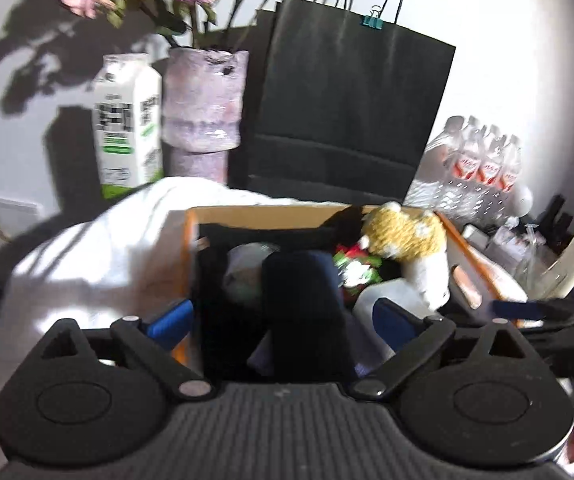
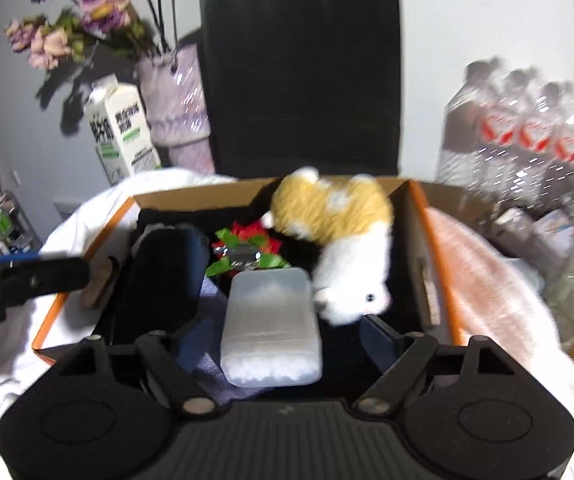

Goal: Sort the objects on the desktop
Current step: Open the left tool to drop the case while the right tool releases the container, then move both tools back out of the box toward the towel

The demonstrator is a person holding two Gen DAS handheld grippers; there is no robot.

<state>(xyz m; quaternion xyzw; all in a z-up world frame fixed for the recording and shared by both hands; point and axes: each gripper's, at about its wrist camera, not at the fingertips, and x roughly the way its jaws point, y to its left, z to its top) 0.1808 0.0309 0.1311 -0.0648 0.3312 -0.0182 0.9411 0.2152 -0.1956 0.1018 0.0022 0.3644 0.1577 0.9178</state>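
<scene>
Two wrist views over an orange-edged cardboard box (image 2: 423, 216) that rests on a white cloth (image 1: 87, 264). The left gripper (image 1: 283, 320) hangs above the box's left half, its blue-padded fingers (image 1: 171, 324) spread wide, one outside the box wall and one inside; nothing is pressed between them. The right gripper (image 2: 271, 336) hangs over the near end of the box with its jaws likewise apart and clamped on nothing.

Inside the box, a plush toy (image 2: 339, 236), yellow-brown above and white below, leans against the far right corner; its long axis runs diagonally, head pointing down and toward the camera. A translucent plastic case (image 2: 273, 328) lies flat just beside the head, long axis running from the near wall toward the far one. A red-and-green bow (image 2: 247, 252) lies beyond the case, near the box centre. A dark rolled item (image 2: 163, 280) lies along the left side, its long axis also running near to far.

Behind the box stand a milk carton (image 1: 127, 124), a lilac vase (image 1: 203, 108) of flowers, a black paper bag (image 1: 347, 108) and a pack of water bottles (image 1: 479, 160).
</scene>
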